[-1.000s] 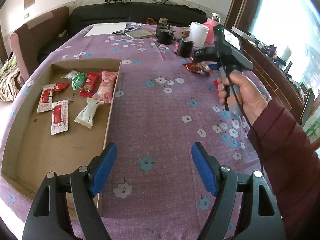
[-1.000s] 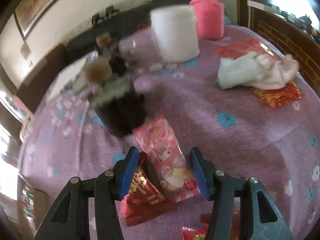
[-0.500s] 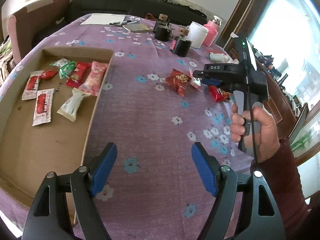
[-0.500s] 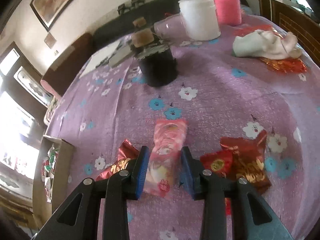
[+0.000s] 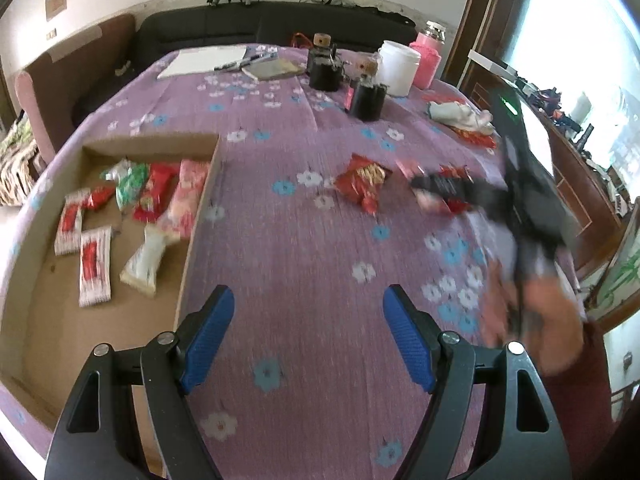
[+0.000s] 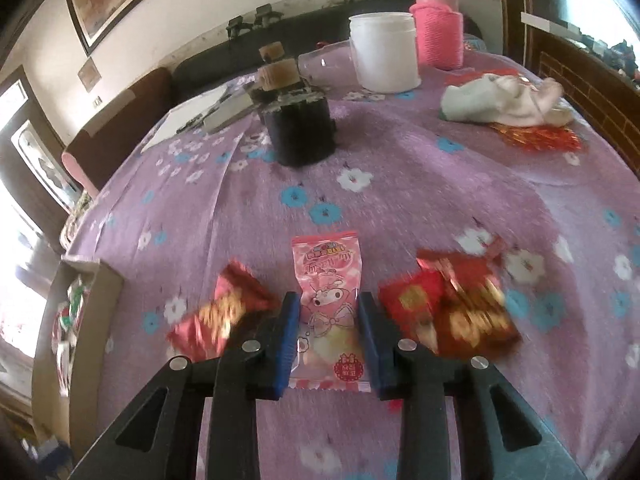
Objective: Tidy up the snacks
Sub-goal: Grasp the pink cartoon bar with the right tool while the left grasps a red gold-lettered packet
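My right gripper (image 6: 328, 320) is shut on a pink snack packet (image 6: 328, 284) and holds it above the purple flowered tablecloth (image 6: 400, 168). A red and gold snack bag (image 6: 218, 316) lies on its left, and red packets (image 6: 452, 304) lie on its right. In the left wrist view the right gripper (image 5: 428, 190) is blurred at the right, past a red snack bag (image 5: 362, 182). My left gripper (image 5: 308, 332) is open and empty over the cloth. A cardboard tray (image 5: 52, 316) at the left holds several snack packets (image 5: 156, 190).
At the far side of the table stand a black jar (image 6: 300, 132), a white tub (image 6: 386, 54), a pink covered bottle (image 6: 438, 28) and a crumpled cloth (image 6: 496, 100). Paper and pens (image 5: 208, 60) lie at the back. A dark sofa (image 5: 280, 28) is beyond.
My right gripper has closed on the pink packet and lifted it off the cloth, drawing back from the jar. The left gripper stays open and has shifted only slightly.
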`<state>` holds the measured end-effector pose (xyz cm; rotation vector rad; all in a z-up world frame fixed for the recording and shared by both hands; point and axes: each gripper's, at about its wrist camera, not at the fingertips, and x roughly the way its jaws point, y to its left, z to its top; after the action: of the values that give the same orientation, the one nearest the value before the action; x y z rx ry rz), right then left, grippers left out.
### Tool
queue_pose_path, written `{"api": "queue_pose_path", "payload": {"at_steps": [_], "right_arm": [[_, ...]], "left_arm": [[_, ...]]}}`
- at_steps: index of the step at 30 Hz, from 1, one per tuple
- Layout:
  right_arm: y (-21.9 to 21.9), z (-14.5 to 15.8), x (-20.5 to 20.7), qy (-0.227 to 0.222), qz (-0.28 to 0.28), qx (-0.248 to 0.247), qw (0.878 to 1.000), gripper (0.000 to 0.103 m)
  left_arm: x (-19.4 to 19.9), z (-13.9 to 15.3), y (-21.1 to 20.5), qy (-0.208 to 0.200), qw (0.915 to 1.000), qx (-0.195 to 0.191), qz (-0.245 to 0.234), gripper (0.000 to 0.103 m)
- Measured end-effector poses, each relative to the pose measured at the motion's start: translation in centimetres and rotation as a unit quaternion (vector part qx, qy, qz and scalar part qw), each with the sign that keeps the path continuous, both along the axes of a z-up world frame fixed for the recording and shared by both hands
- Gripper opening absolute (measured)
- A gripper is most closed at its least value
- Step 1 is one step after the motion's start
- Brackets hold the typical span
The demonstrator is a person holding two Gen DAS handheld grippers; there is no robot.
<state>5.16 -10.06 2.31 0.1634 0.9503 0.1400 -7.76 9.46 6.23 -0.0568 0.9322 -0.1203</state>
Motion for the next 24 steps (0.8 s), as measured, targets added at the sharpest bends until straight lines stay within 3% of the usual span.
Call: {"api": "queue_pose_path", "payload": {"at_steps": [9, 24], "right_arm": [[-1.2, -0.8, -4.6, -0.019, 0.009, 0.006, 1.0, 0.034], [-0.8, -0.6, -4.8, -0.028, 0.015, 0.0, 0.999, 0.04]], "left_arm": [[7.1, -1.1, -3.0, 0.002, 0.9994, 0.017, -0.029, 0.077], [13.6, -5.3, -6.4, 0.011, 0.9976, 0.051, -0.047, 0.077]]}}
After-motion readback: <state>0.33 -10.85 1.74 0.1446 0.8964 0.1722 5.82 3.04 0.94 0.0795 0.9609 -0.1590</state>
